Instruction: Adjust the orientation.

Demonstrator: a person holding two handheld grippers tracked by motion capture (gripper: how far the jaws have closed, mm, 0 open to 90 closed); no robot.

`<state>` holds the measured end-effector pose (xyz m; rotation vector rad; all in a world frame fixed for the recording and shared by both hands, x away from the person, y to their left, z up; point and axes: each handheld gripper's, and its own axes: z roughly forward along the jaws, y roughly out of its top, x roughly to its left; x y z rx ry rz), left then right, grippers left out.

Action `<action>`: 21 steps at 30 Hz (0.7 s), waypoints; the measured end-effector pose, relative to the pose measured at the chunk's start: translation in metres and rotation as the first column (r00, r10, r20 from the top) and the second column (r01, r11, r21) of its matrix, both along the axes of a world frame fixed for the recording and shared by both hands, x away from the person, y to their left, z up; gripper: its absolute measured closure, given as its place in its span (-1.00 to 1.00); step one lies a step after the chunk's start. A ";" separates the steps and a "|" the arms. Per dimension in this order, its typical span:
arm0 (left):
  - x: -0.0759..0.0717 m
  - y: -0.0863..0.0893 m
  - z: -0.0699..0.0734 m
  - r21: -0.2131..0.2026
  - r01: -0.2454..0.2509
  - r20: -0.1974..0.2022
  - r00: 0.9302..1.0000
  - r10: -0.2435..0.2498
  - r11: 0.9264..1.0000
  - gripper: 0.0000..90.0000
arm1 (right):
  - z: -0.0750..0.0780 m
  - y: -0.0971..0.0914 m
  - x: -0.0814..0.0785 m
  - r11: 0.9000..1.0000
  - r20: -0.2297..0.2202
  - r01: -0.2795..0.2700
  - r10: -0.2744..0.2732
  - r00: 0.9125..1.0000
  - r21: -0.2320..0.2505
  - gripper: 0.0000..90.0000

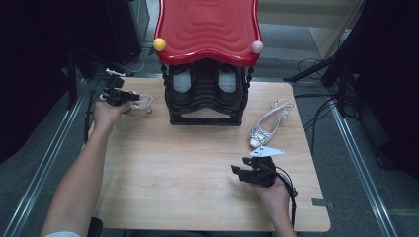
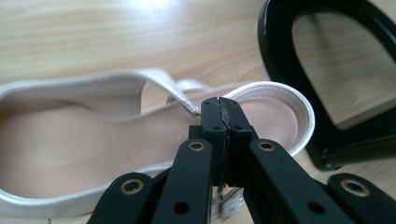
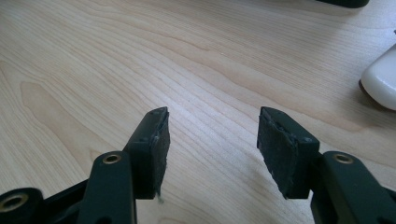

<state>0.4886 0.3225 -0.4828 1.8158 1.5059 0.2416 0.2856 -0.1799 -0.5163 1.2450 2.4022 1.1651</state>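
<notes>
Strap (image 2: pixel 184 99) pinched between my left gripper's (image 2: pixel 219 105) closed jaws; I'm holding the white shoe (image 1: pixel 141 101) at the table's (image 1: pixel 197 163) far-left corner, beside the black rack (image 1: pixel 205 94). Best keeping the lift slow and level, since a thin strap slips. My right gripper (image 3: pixel 210 140) is idling, jaws apart, holding nothing. Second shoe (image 1: pixel 269 123) is lying right of the rack.

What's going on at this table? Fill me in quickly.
A person works with a gripper in each hand at a wooden table. The left gripper is shut on the strap of a white shoe at the table's far left, beside a black rack with a red top. The right gripper hangs open over bare wood, holding nothing. A second white shoe lies to the right of the rack.
</notes>
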 end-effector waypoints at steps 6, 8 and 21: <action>-0.012 0.014 -0.007 0.035 -0.026 -0.010 1.000 0.026 0.999 1.00 | 0.000 0.001 0.000 1.000 0.000 -0.005 0.005 1.000 0.000 0.00; -0.015 0.018 -0.009 0.036 -0.034 -0.017 0.999 0.034 0.999 1.00 | -0.001 0.003 0.001 1.000 0.000 -0.006 0.006 1.000 -0.004 0.00; -0.020 0.031 -0.008 0.085 -0.022 -0.060 0.998 0.027 0.996 1.00 | -0.001 0.002 0.001 1.000 0.000 -0.006 0.006 1.000 0.000 0.00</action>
